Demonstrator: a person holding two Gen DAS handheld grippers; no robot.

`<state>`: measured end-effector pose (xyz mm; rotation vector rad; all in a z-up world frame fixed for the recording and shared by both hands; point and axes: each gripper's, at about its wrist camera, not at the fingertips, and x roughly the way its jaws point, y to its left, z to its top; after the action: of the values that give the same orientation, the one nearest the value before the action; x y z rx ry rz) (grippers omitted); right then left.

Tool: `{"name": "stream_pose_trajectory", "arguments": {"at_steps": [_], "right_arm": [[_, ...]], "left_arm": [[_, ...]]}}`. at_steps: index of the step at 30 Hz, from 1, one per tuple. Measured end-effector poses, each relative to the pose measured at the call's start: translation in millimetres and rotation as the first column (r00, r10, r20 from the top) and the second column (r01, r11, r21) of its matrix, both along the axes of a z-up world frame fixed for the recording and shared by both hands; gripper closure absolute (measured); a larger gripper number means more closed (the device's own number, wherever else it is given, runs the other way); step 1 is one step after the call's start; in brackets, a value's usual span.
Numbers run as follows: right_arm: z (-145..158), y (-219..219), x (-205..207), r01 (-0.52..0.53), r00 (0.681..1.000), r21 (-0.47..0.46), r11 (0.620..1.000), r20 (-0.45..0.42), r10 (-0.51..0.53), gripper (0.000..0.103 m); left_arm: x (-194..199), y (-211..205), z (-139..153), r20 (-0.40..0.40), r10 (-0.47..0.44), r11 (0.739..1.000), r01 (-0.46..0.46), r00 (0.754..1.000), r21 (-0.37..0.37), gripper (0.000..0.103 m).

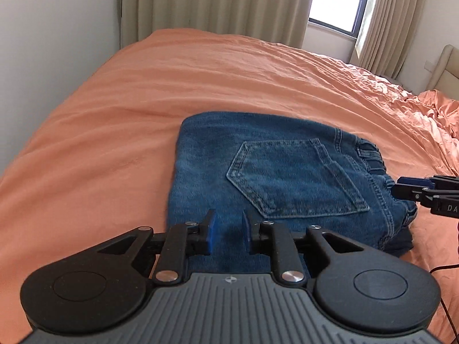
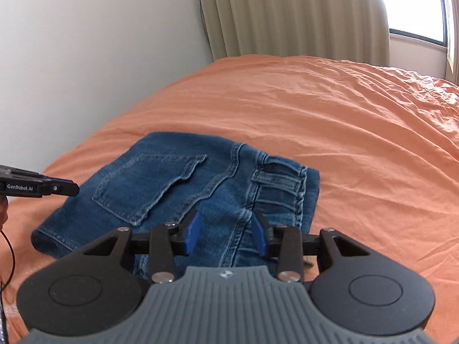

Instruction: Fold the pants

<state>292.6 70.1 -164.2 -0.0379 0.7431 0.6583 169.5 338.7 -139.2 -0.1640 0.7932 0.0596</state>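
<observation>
On orange cotton bedsheet (image 1: 143,91), just ahead of both tongs, lies the folded blue denim pants bundle (image 1: 272,172), back pocket (image 1: 295,177) facing up, belt-loop waistband (image 2: 284,186) at one short end.

Left gripper (image 1: 228,229): jaws parted w/ a narrow gap, blue pads empty, nothing held. It hovers over the near edge of the bundle, toward the folded end away from the waistband. Whether pads touch the denim: can't tell.

Right gripper (image 2: 226,229): jaws apart, wider than the left, empty too. It sits over the near edge by the waistband end, seam running between the pads. In the left wrist view its tip shows at the bundle's right end, close to the waistband corner.

Key relation: bundle's long axis runs left-right across both tongs, one tong near each end, so neither has much of a lead; right is nearer the waistband, left nearer the fold. Pants are straight ahead of and under both, not off to a side.

Judgement: fold looks about done, a compact rectangle w/ layers stacked. A layer edge shows at the near right corner, so a last press or tidy may be what's left.

Room: open sheet beyond and to both sides; wall (image 2: 86,57) and beige curtain (image 1: 215,5) well apart from the bundle. Rumpled sheet at far right, no obstacle nearby. A thin cable by the left tong in the right wrist view could snag.
</observation>
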Motion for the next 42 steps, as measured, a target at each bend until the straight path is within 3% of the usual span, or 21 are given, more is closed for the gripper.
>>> {"name": "stream_pose_trajectory", "arguments": {"at_steps": [4,6,9,14,16,18,22,25,28,30,32,34,36,39,42], "right_arm": [[-36,-2,1,0.010,0.998,-0.006,1.000,-0.062,-0.011,0.071],[-46,0,8,0.013,0.998,-0.002,1.000,-0.066,-0.013,0.071],[-43,1,16,0.015,0.995,-0.009,1.000,-0.098,-0.016,0.071],[-25,8,31,0.016,0.985,-0.053,0.998,-0.173,-0.025,0.071],[-10,10,31,0.005,0.985,-0.068,0.998,-0.172,-0.017,0.064],[11,7,26,-0.003,0.989,-0.050,0.999,-0.150,-0.004,0.053],[62,-3,7,0.007,0.996,-0.031,0.999,-0.088,-0.010,0.042],[107,-15,-19,0.002,1.000,-0.013,1.000,0.010,-0.002,0.034],[148,-31,-49,0.013,0.995,0.018,1.000,0.103,-0.015,0.025],[171,-43,-73,0.023,0.989,0.045,0.999,0.147,-0.030,0.023],[189,-54,-99,0.030,0.979,0.060,0.998,0.198,-0.041,0.023],[203,-66,-125,0.040,0.967,0.076,0.996,0.248,-0.058,0.022],[216,-81,-151,0.057,0.954,0.100,0.993,0.287,-0.084,0.022],[222,-102,-186,0.081,0.944,0.135,0.988,0.309,-0.120,0.022],[220,-120,-217,0.111,0.932,0.150,0.982,0.326,-0.155,0.022]], "left_arm": [[-1,1,-35,-0.116,0.027,1.000,-0.026,0.993,0.005,0.088],[0,6,-44,-0.126,0.043,0.999,-0.046,0.991,-0.020,0.088],[4,16,-41,-0.149,0.079,0.992,-0.092,0.986,-0.083,0.089],[5,0,-25,-0.155,0.081,0.997,-0.081,0.985,0.007,0.087],[0,-7,-13,-0.147,0.082,0.997,-0.080,0.986,0.025,0.078],[-10,-15,5,-0.112,0.086,0.996,-0.083,0.990,0.035,0.071],[-34,-28,53,-0.014,0.107,0.991,-0.105,0.994,0.085,0.068],[-50,-42,94,0.029,0.099,0.985,-0.102,0.995,0.137,0.068],[-69,-65,134,0.126,0.081,0.972,-0.107,0.989,0.210,0.063],[-87,-84,158,0.211,0.083,0.963,-0.133,0.974,0.235,0.044],[-106,-103,177,0.275,0.069,0.957,-0.142,0.959,0.253,0.029],[-125,-126,194,0.330,0.050,0.943,-0.153,0.943,0.295,0.024],[-144,-150,206,0.382,0.039,0.922,-0.180,0.923,0.342,0.005],[-172,-180,217,0.448,0.045,0.904,-0.228,0.893,0.363,0.001],[-193,-198,220,0.469,0.073,0.917,-0.244,0.880,0.315,0.000]]}}
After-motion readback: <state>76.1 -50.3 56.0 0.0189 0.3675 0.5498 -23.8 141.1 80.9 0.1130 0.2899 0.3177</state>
